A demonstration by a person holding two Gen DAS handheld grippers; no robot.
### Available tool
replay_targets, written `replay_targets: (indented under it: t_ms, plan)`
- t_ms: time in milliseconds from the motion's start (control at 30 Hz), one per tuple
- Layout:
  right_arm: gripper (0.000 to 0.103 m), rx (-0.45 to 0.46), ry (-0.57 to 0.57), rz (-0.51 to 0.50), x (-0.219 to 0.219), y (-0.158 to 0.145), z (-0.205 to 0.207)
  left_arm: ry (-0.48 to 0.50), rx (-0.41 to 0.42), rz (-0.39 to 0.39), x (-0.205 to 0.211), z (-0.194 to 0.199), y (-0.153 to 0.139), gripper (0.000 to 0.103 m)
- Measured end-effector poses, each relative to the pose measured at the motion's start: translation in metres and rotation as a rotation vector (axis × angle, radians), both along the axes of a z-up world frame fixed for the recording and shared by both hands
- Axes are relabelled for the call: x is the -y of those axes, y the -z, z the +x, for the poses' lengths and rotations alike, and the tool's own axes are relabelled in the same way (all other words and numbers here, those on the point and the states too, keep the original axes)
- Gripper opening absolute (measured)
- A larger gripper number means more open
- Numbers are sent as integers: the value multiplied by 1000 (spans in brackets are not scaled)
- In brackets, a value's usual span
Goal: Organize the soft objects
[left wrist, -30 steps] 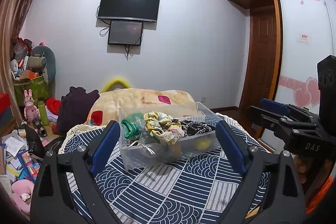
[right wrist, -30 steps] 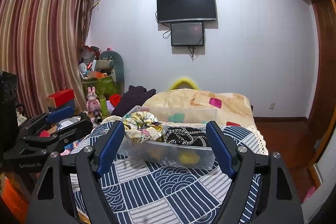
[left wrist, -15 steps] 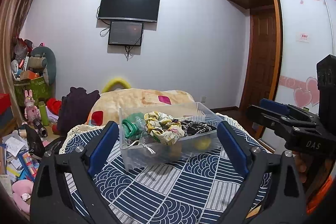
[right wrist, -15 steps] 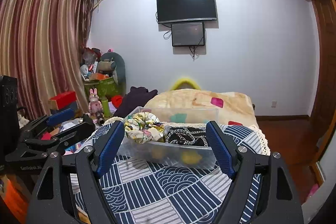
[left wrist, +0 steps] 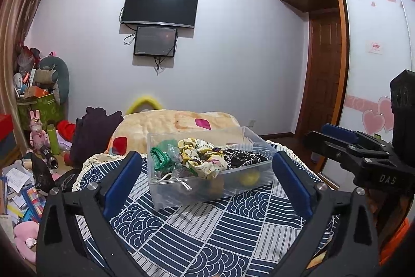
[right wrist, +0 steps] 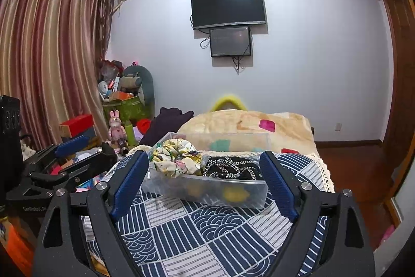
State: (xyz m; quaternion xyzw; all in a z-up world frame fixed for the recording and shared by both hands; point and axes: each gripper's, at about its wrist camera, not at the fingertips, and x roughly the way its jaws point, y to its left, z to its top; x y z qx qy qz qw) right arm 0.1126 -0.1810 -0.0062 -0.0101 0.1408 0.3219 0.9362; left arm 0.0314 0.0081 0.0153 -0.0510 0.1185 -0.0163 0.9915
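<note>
Barely anything is shifting from a second ago: the clear bin (left wrist: 207,173) is creeping a touch closer between the left tongs (left wrist: 205,173), and both tools are staying level. The left and right tongs (right wrist: 205,174) are gaping wide, gripping nothing. The floral scrunchie (right wrist: 176,156) and black chain piece (right wrist: 228,169) are sitting inside that bin, just ahead of both tongs on the patterned tabletop (left wrist: 197,232).
</note>
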Motion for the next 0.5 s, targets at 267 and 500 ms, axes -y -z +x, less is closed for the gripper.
replay_targets:
  t_ms: [267,500]
  plan:
    - [91,-6,10,9,3,2,2,8,-3,-3,1,-1,-1,102]
    - [92,-10,7,9,2,2,2,9,-3,-9,0,-1,0,102]
